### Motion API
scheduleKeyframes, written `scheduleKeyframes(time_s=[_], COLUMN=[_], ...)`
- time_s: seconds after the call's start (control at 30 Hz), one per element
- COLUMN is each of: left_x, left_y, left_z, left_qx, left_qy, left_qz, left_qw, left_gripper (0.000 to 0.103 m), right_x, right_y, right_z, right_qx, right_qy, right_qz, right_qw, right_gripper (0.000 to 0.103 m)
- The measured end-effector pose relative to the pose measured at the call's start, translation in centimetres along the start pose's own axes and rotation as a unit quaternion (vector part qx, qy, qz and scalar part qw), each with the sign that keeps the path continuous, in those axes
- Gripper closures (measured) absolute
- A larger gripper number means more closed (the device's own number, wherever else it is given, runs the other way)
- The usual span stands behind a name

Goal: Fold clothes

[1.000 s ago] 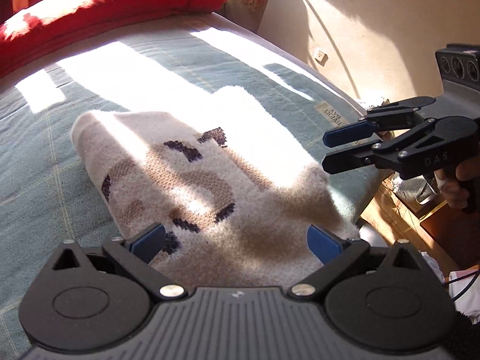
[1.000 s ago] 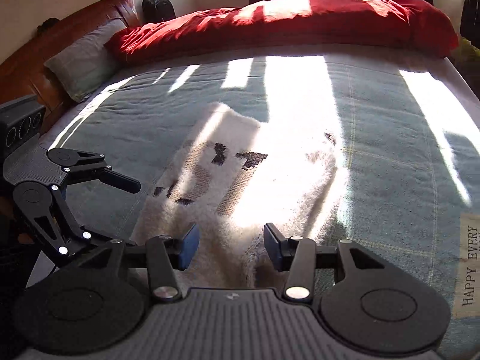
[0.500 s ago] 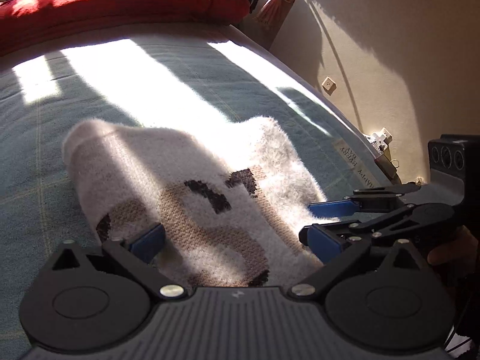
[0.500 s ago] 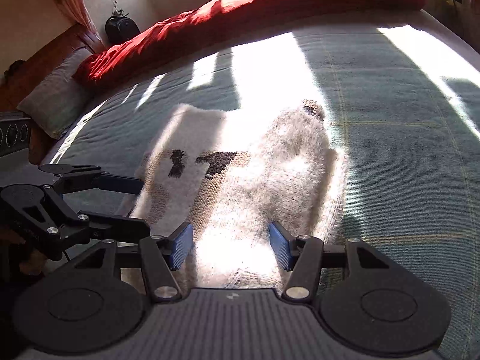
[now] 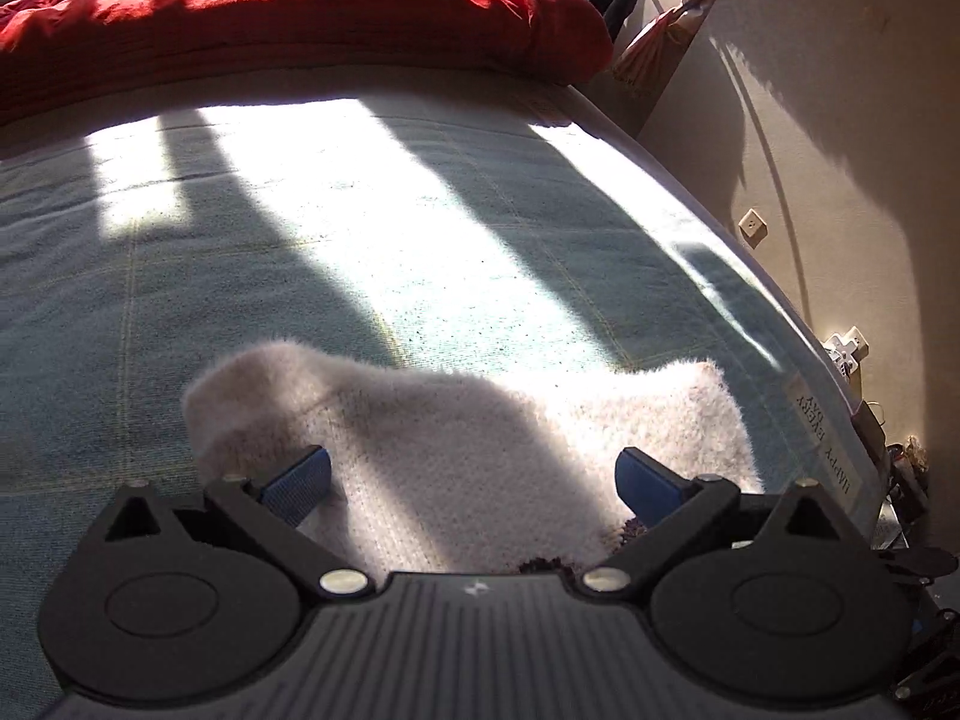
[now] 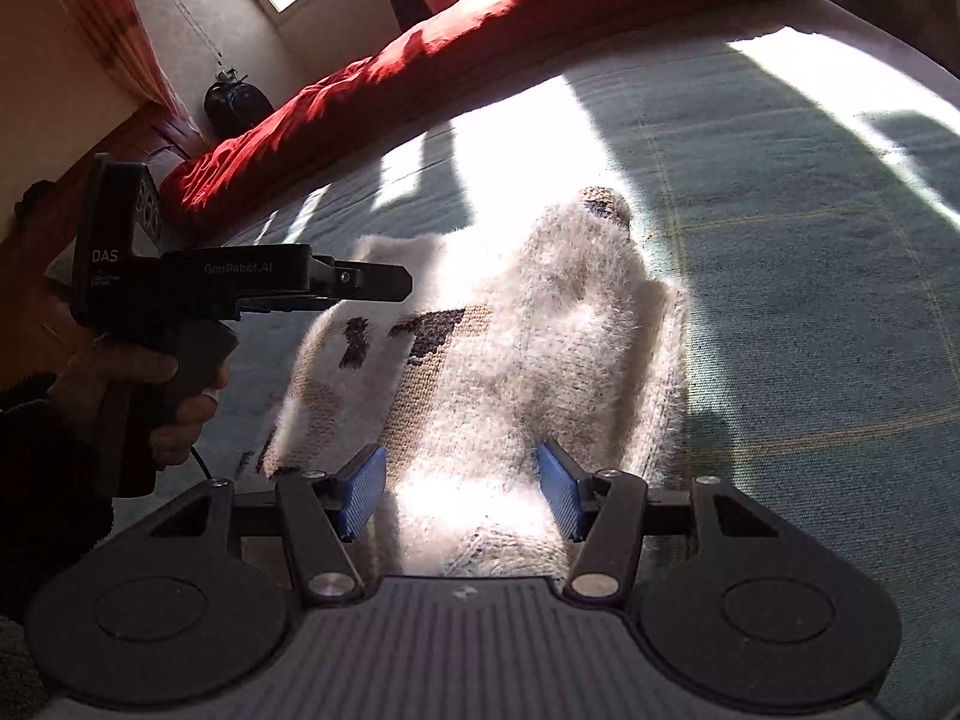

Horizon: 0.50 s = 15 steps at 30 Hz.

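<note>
Two sets of jaws are mine here, and both stand spread with nothing pinched between them: the left gripper [image 5: 474, 480] hovers low over the near part of the fuzzy cream sweater [image 6: 540, 360], and the right gripper [image 6: 462, 483] hangs over its near hem from the other side. That sweater lies on the bed [image 5: 420, 252] near its edge, bunched into a lumpy heap, with one fluffy fold humped up over the brown and black pattern and a sleeve end poking out at the far side. My worry is the thickness: if I close on this pile as it lies, I judge the blue pads could take several layers at once, or only the loose fluff, and a pull could then drag the whole heap instead of turning one layer. Strong sun and deep shadow across the knit hide where the real edges run, so I could easily mistake a crease for the hem. Because the garment sits close to the bed's edge, a tug toward me could slide it off. My left hand [image 6: 144, 384] brings its tool close to the other, and the two could knock together over the cloth
</note>
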<state>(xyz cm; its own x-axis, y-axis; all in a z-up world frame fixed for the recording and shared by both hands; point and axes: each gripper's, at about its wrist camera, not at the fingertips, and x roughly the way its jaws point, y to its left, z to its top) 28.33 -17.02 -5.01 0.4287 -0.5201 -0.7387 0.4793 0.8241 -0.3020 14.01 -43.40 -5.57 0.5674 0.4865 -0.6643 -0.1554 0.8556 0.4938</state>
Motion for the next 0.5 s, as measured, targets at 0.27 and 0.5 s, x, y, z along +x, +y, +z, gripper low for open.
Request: scheduleKeyframes(time_s=[0.27, 0.5], left_x=[2.1, -1.9], left_y=[2.0, -0.6], left_z=[0.6, -1.4], left_qx=[-0.032, -0.021], left_qy=[0.014, 0.026], left_qz=[0.014, 0.013], left_qw=[0.9993, 0.9994], left_gripper=[0.006, 0.006], right_x=[0.0, 0.3], right_y=[-0.2, 0.6], right_z=[-0.1, -0.2], right_qx=[0.011, -0.003], right_qy=[-0.003, -0.006], right_qz=[0.004, -0.003], right_qw=[1.0, 1.0], right_gripper=[0.042, 0.032])
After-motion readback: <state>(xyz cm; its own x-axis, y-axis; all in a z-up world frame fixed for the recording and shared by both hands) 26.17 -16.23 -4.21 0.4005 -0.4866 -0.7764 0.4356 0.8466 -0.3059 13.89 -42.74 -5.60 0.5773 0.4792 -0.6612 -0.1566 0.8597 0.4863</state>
